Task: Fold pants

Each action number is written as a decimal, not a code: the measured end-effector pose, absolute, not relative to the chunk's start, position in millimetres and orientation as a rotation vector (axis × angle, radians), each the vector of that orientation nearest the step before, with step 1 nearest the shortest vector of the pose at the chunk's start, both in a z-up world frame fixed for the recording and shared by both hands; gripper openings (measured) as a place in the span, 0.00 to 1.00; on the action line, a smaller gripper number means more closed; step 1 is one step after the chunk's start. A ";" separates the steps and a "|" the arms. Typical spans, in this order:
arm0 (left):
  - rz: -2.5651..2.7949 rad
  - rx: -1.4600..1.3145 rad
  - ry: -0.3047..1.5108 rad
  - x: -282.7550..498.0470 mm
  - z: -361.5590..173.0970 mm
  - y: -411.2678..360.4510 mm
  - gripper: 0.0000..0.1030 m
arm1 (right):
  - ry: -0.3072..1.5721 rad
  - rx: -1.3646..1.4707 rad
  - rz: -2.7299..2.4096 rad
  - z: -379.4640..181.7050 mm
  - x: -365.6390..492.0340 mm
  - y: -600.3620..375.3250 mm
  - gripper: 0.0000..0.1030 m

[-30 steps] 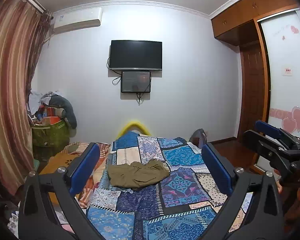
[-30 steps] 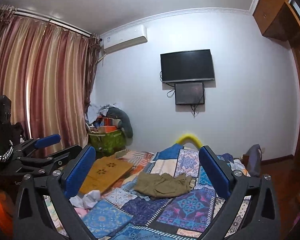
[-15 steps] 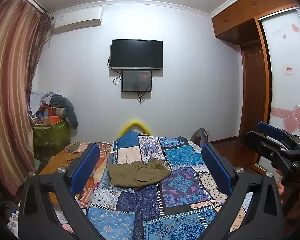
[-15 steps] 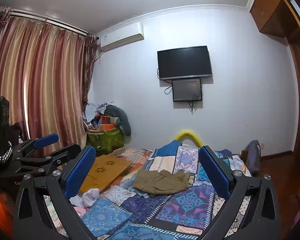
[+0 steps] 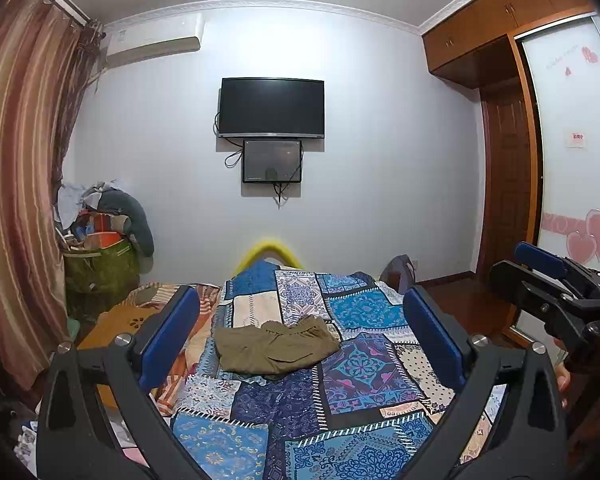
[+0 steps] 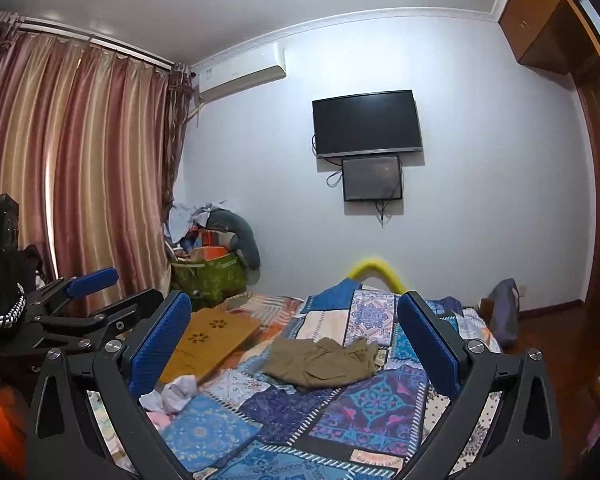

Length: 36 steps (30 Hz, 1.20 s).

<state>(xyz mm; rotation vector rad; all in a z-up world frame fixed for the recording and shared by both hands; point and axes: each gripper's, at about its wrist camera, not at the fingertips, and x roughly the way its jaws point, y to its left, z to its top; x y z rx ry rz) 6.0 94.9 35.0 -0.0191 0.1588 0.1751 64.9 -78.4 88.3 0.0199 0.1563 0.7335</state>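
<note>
Both views have edged nearer the pants point(image 5: 274, 346) — left tongs point(image 5: 300, 332) and right tongs point(image 6: 294, 340) apart, empty.

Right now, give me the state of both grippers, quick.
Left gripper: open, holding nothing, clear of the pants on the bed.
Right gripper: open, holding nothing, also clear of the pants.

Olive-khaki pants point(image 5: 274, 346) on a blue patchwork-patterned bedspread point(image 5: 340, 412); pink-and-gold striped curtains point(image 6: 72, 168); blue-padded black tools

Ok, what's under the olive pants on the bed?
The olive pants lie crumpled on the blue patchwork quilt. Whatever is beneath the cloth itself is covered. Neither open gripper touches them.
</note>
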 end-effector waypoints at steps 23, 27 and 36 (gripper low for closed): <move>0.156 -0.017 0.166 10.4 32.7 96.1 1.00 | 0.159 0.028 0.713 90.4 66.5 -82.7 1.00; 0.143 -0.025 0.173 11.6 32.2 96.3 1.00 | 0.160 0.027 0.710 90.5 67.2 -82.6 1.00; 0.129 -0.015 0.174 12.7 32.8 94.1 1.00 | 0.167 0.022 0.708 88.7 69.5 -83.5 1.00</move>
